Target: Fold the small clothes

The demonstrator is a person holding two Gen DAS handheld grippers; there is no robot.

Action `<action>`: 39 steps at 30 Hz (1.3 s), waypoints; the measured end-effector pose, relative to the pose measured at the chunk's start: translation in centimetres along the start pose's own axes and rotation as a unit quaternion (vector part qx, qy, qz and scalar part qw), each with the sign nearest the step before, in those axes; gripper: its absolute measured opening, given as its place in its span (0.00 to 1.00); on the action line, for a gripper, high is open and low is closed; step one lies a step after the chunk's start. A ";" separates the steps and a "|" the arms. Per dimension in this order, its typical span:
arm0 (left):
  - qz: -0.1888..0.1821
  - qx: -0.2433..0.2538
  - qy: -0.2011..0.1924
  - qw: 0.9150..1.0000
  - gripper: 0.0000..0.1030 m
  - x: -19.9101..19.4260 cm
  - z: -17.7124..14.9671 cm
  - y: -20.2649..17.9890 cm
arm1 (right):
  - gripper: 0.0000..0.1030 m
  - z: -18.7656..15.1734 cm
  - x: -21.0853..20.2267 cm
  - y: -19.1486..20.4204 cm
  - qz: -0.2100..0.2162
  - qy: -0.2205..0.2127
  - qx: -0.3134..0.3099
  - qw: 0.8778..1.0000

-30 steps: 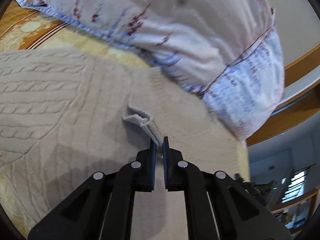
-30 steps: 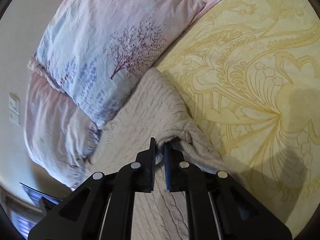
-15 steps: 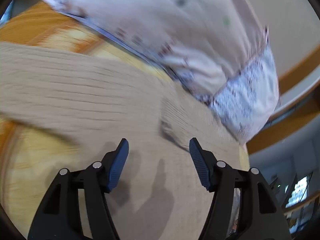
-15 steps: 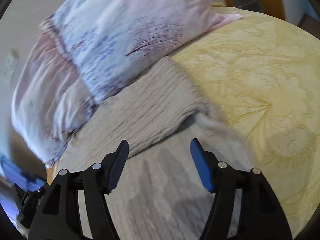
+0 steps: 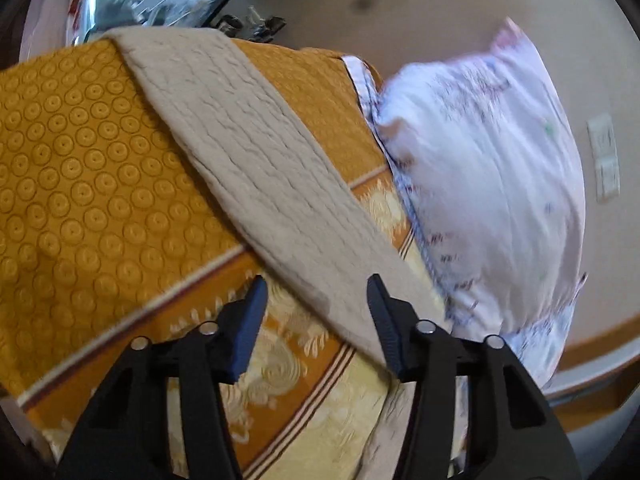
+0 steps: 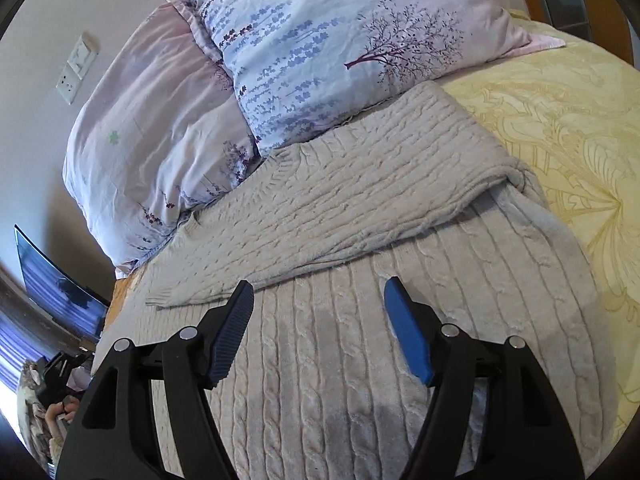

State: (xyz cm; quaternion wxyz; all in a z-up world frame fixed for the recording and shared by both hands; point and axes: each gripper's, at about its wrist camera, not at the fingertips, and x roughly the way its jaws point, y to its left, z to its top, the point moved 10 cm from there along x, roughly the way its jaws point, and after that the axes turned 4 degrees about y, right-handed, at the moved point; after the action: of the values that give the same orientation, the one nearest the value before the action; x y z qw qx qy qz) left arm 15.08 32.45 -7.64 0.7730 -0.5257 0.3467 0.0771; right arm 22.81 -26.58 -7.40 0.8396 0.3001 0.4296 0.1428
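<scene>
A grey cable-knit sweater (image 6: 352,360) lies flat on the bed (image 6: 568,128), its top edge just beside the floral pillows (image 6: 320,52) at the head. One sleeve (image 6: 344,196) is already laid across the body of the sweater, slanting down from the shoulder nearest the yellow bedspread, so I judge the first fold done. The other sleeve (image 5: 256,152) stretches straight out away from the sweater, over the orange patterned border of the bedspread (image 5: 80,168), and looks not yet folded in; that, plus the halving of the body, seems to be what is left. The right tool (image 6: 318,320) hangs over the sweater's chest with its blue pads spread wide, holding nothing. The left tool (image 5: 314,316) is also spread and empty, poised above the base of the outstretched sleeve. The pillows crowd the sweater's top edge and could catch the cloth when that sleeve swings over. A wall switch plate (image 6: 76,68) sits beyond the pillows.
</scene>
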 end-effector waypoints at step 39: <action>-0.090 0.318 0.195 0.923 0.12 14.3 -26.0 -25.6 | 0.69 -0.1 -0.9 0.6 0.028 0.014 0.004 1.000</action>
State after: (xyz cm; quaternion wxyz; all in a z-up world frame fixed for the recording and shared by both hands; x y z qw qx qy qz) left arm 26.30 -4.74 -2.41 0.8205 -0.2854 0.4481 -0.2110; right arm 22.25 -26.50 -6.46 0.8282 0.3128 0.4334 0.1687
